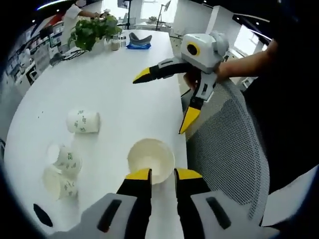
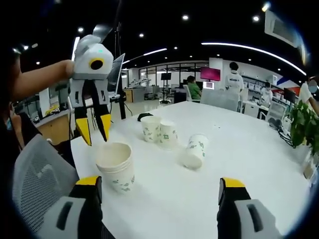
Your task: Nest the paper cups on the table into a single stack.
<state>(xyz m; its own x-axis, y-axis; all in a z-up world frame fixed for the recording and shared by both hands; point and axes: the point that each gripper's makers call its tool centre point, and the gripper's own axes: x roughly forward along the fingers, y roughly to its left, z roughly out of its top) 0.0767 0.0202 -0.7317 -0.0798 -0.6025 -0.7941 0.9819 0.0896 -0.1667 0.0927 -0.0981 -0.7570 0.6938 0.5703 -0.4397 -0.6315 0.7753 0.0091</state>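
The left claw hangs just above the rim of the stack of paper cups, its yellow-tipped jaws only a narrow gap apart and gripping nothing; from the right gripper view the same claw hovers over the stack with its tips pointing down and clear of the rim, which reads as a cup just set in or a check that the nest sits straight. The right claw is spread wide and empty, poised above the white surface, and in the left gripper view it floats well above the surface edge near a mesh-backed chair, probably held out of the way until a loose cup is chosen. The stack stands upright close to the surface's near edge, within easy reach of both hands. Further out, one printed paper cup lies on its side, rim toward the stack in the right gripper view, and two more upright cups stand touching each other; these three are not yet nested. A potted plant sits at the far end, apart from the work.
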